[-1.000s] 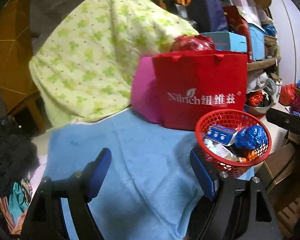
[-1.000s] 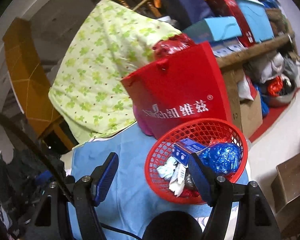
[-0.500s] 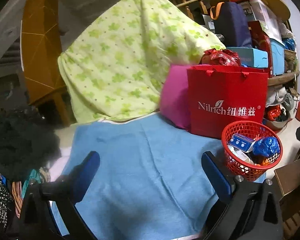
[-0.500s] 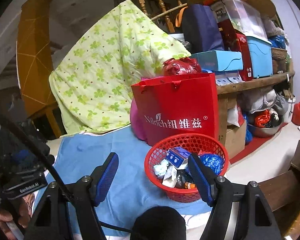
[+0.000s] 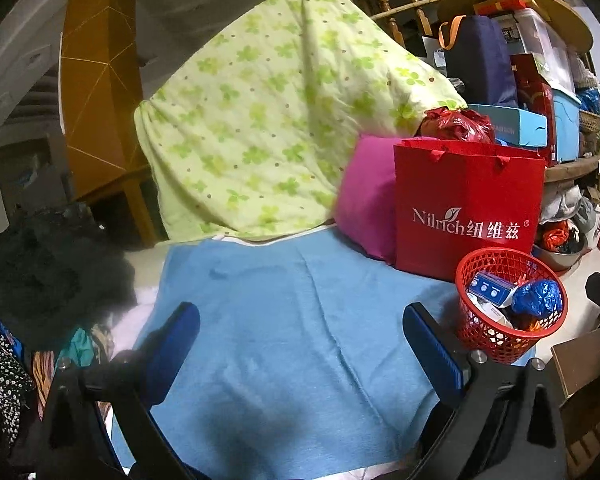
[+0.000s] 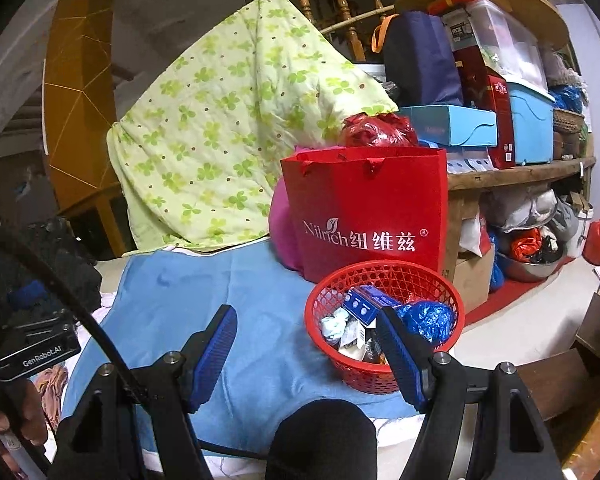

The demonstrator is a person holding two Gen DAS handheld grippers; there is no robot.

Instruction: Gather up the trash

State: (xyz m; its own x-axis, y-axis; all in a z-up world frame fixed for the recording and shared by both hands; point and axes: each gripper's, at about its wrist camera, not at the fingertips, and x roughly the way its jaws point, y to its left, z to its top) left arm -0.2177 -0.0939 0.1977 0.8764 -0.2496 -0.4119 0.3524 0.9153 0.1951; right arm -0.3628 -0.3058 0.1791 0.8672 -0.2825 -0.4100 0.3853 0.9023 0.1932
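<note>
two grippers, both empty. left gripper (image 5: 300,348): jaws now spread as wide as they go, wider than a second ago, nothing between the blue pads, only the blue cloth (image 5: 284,320) beneath. right gripper (image 6: 306,354): jaws apart at a middling width, unchanged, nothing held.

change since a second ago: both views have drawn back and risen from the red basket (image 5: 510,344), which filled the lower right of the left view then and now sits smaller and farther off. the left jaws widened during that retreat. judgement: a piece has likely just been let go into the basket and the hands are pulling away; no loose trash shows on the cloth in either view, so the collecting looks near done or done.

item, red basket (image 6: 384,368): upright on the near right corner of the blue cloth, just in front of the red paper bag (image 5: 466,208). contents: a blue and white carton (image 6: 362,306), a crumpled blue wrapper (image 6: 428,320), white scraps, other bits too small to tell.

position against the grippers: in the left view the basket lies just beyond and to the right of the right-hand pad, outside the jaws. in the right view the right-hand pad overlaps the basket's near side and the jaw gap opens onto the cloth left of it; touching or merely in front, cannot tell.
</note>
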